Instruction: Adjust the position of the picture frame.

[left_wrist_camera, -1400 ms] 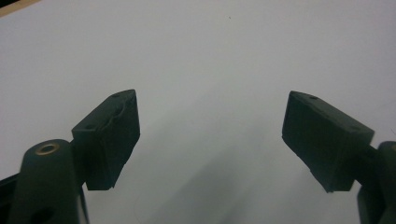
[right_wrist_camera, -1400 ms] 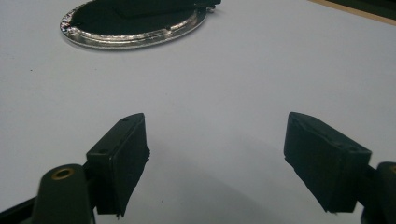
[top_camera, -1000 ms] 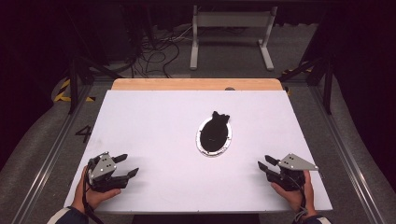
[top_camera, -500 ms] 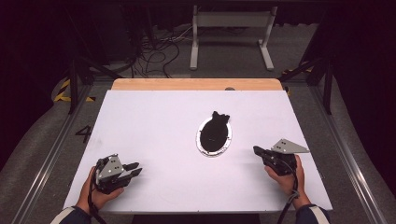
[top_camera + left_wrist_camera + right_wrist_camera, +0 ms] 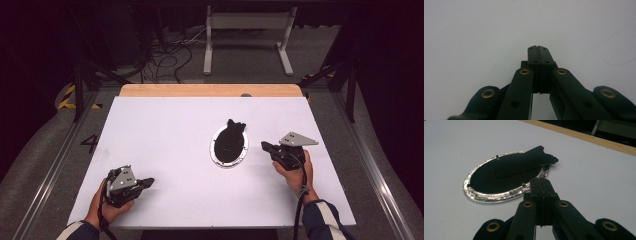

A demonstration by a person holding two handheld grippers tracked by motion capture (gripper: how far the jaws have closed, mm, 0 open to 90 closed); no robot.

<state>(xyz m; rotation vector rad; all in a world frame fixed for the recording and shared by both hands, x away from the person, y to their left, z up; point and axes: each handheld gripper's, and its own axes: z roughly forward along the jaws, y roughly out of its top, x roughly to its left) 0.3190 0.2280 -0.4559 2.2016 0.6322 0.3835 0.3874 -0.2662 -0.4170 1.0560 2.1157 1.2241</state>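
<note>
Surface: white table top [image 5: 165, 135] with a wooden strip [image 5: 210, 90] along its far edge; dark floor with cables behind.
Work item: oval silver-rimmed frame [image 5: 229, 146], lying flat near the table's middle, right of centre; its inner panel is black.
Frame back: a black stand flap [image 5: 524, 162] lies on the panel, its notched end overhanging the rim at the far side.
Left gripper [image 5: 146, 183]: near the front left corner, well apart from the frame; jaws pressed together, nothing between them, having just been closing.
Right gripper [image 5: 264, 146]: just beside the frame's right rim, apart from it; jaws pressed together and empty.
Step in hand (judged): approach by the right gripper; no contact yet.
Next move (judged): jaws must spread before any grasp; rim or flap edge is thin, so a low, level entry is needed.
Risk (judged): frame may slide on the smooth top.
</note>
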